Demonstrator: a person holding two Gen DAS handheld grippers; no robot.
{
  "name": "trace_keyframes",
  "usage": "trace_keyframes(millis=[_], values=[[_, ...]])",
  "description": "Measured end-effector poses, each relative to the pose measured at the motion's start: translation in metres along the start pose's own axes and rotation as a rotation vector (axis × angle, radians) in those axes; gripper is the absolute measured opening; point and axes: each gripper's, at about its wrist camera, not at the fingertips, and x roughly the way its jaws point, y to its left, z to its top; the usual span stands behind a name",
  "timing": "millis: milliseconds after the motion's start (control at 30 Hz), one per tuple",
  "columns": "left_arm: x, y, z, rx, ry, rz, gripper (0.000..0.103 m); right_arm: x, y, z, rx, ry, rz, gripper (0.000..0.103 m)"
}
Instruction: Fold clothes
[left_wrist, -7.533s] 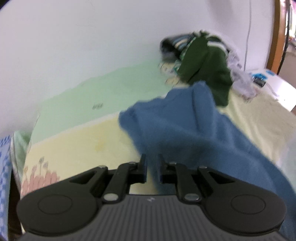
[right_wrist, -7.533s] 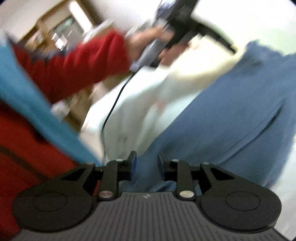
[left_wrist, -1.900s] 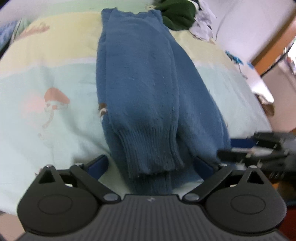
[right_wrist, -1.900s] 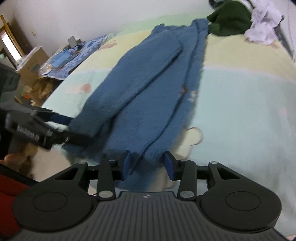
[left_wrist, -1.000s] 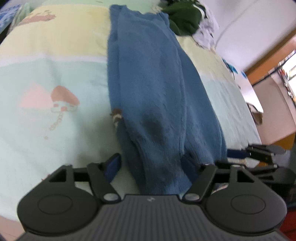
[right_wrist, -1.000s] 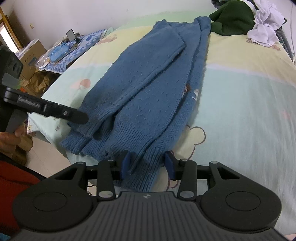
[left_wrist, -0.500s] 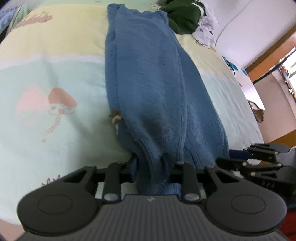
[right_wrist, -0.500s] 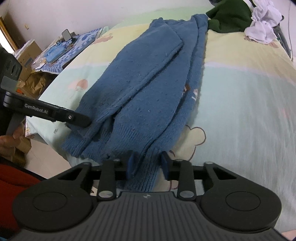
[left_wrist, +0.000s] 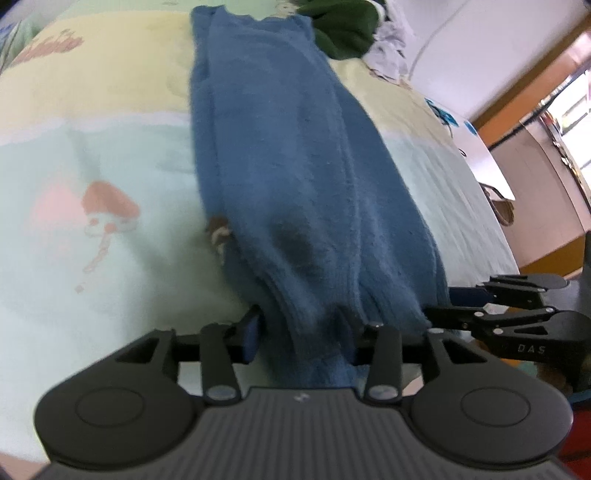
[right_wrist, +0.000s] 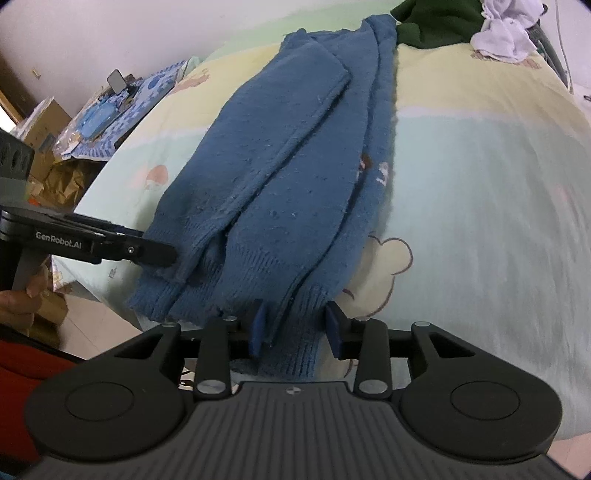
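Note:
A blue knit sweater (left_wrist: 295, 166) lies lengthwise on the bed, its sleeves folded in over the body. Its ribbed hem hangs over the near edge of the mattress. My left gripper (left_wrist: 300, 332) straddles the hem's left part; its jaws are opening and the pads stand just off the fabric. My right gripper (right_wrist: 295, 328) straddles the right part of the hem of the sweater (right_wrist: 288, 166); its jaws are opening too, with cloth loose between them. Each gripper shows in the other's view: the left gripper (right_wrist: 155, 254) and the right gripper (left_wrist: 461, 302).
The bed sheet (right_wrist: 480, 184) is pale green and yellow with cartoon prints. A dark green garment (right_wrist: 436, 22) and white clothes (right_wrist: 506, 33) are piled at the far end. A hand (right_wrist: 18, 299) holds the left handle. Cardboard boxes (right_wrist: 48, 114) and clutter stand beside the bed.
Both grippers closed on the sweater's hem half a second ago and have since widened again. Neither hand has moved, and the sweater lies as before.

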Motion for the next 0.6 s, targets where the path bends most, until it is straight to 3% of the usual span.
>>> trace_keyframes(millis=[133,233,400,600], values=[[0.001,0.002,0.000,0.010,0.000,0.003,0.024,0.000,0.005,0.000,-0.021,0.002,-0.008,0.028],[-0.001,0.001,0.002,-0.002,-0.002,-0.005,0.013,-0.001,-0.002,0.003,0.066,0.008,0.009,0.020],[-0.011,0.004,0.009,-0.003,-0.016,-0.038,0.009,-0.009,-0.022,0.006,0.269,0.002,0.088,0.017],[-0.030,0.004,0.027,0.007,-0.062,-0.100,0.009,-0.026,-0.019,0.018,0.326,-0.048,0.119,0.016]])
